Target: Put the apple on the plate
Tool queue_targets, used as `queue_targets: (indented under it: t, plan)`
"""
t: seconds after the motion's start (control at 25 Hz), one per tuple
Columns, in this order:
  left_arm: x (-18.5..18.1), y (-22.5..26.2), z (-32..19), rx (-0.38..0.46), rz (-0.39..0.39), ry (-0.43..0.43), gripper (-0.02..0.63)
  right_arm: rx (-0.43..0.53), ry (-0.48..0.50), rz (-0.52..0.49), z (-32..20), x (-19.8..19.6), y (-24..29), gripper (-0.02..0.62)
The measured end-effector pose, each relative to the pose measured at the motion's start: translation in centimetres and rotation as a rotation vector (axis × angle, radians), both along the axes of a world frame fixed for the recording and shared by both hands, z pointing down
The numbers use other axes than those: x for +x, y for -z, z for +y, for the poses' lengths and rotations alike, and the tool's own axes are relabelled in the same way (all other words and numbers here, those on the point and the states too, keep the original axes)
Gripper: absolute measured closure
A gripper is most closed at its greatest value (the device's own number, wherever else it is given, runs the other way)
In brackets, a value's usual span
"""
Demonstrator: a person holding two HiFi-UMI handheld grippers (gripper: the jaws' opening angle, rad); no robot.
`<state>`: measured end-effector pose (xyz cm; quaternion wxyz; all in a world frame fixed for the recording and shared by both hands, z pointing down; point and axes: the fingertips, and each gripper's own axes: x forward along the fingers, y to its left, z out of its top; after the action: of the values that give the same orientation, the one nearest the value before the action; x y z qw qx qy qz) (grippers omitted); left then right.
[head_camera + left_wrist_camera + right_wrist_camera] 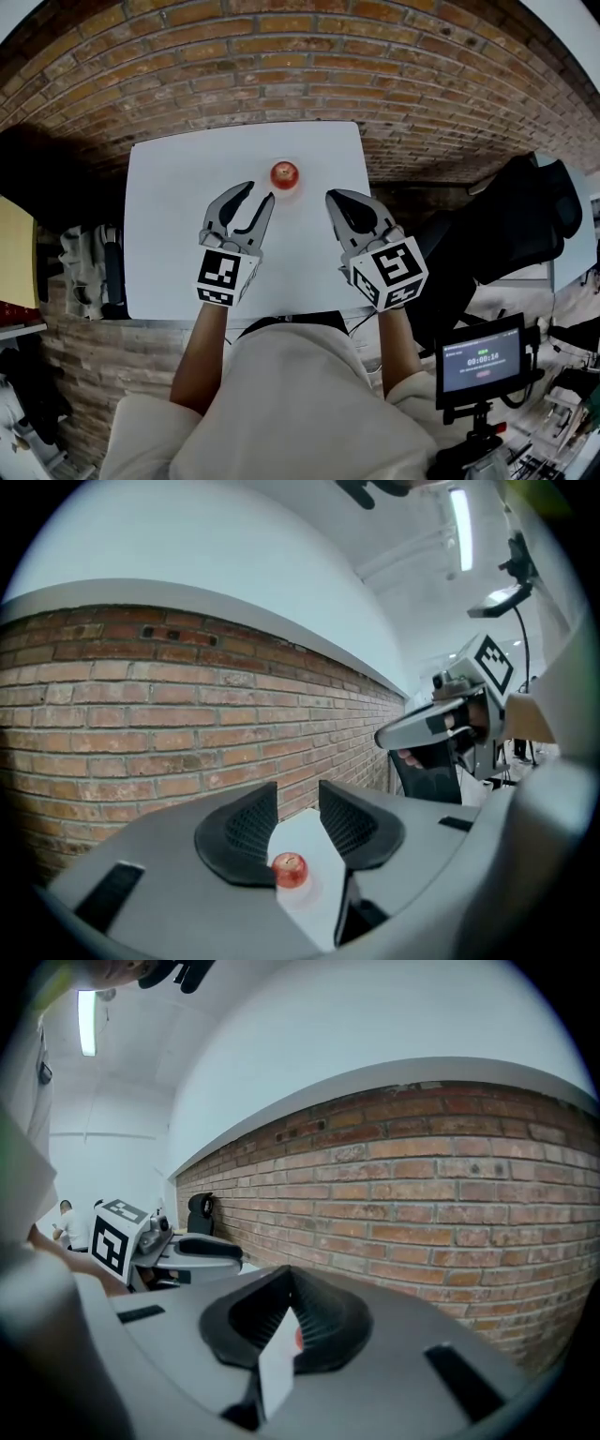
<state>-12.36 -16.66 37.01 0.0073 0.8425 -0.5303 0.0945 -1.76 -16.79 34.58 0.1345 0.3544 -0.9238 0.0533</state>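
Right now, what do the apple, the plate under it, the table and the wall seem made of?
Apple: glossy red skin with a highlight; real fruit or plastic, unclear. Plate: pale, smooth, its rim barely showing; perhaps plastic or ceramic. Table: flat matte white top, likely laminate. Wall: rough red-brown brick with mortar joints.

a recording lab: brick wall (281, 56), tripod-mounted monitor (481, 361), office chair (525, 216).

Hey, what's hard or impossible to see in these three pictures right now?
- Plate: pale against the white table in every view, only a faint rim round the apple.
- Apple: in the right gripper view, hidden by the right gripper's closed jaws but for a red sliver.
- Timer screen: head view, print too small.
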Motion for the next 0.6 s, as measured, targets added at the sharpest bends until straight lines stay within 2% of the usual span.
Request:
queue_targets:
  t: [0.6]
  plan:
    - [-1.5,5.4,3.3,0.124,0.004,0.042,0.532,0.078,0.019,-0.032,2.6,-0.7,3.6,0.594]
